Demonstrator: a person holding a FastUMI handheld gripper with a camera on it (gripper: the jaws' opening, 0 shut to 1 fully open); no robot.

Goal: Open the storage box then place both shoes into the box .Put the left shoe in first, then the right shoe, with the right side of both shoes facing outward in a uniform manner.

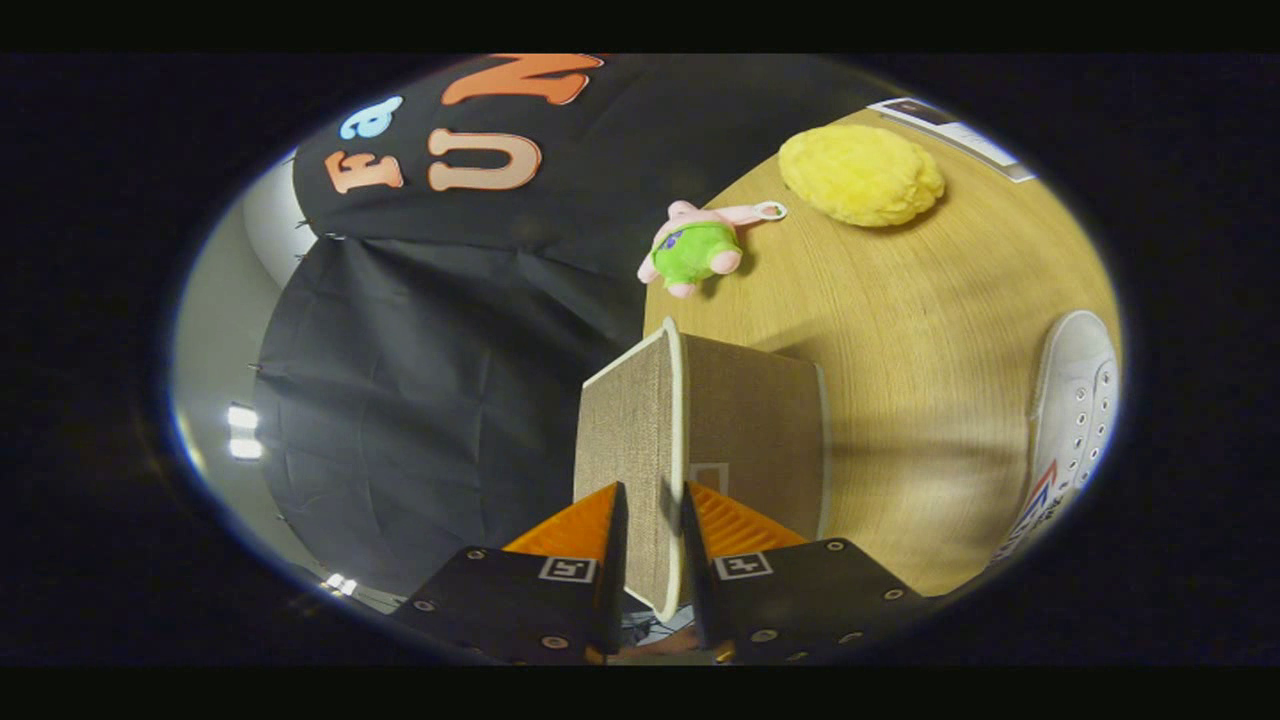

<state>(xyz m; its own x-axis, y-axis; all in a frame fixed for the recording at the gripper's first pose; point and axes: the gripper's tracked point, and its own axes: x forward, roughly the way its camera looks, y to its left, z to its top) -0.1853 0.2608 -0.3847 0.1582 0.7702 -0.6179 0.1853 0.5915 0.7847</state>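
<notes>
My gripper [655,520] is shut on the storage box lid [640,440], a tan woven panel with white trim, with one finger on each face of it. The lid stands on edge, raised away from the tan box body [760,420] just beyond the fingers. A white shoe [1075,400] with laces and a red and blue side mark lies on the wooden table [900,330] to the right of the box.
Beyond the box, a small plush toy in green and pink [700,248] lies near the table's edge. A round yellow plush cushion [860,175] sits farther back, with a white card [960,135] behind it. Black cloth hangs to the left.
</notes>
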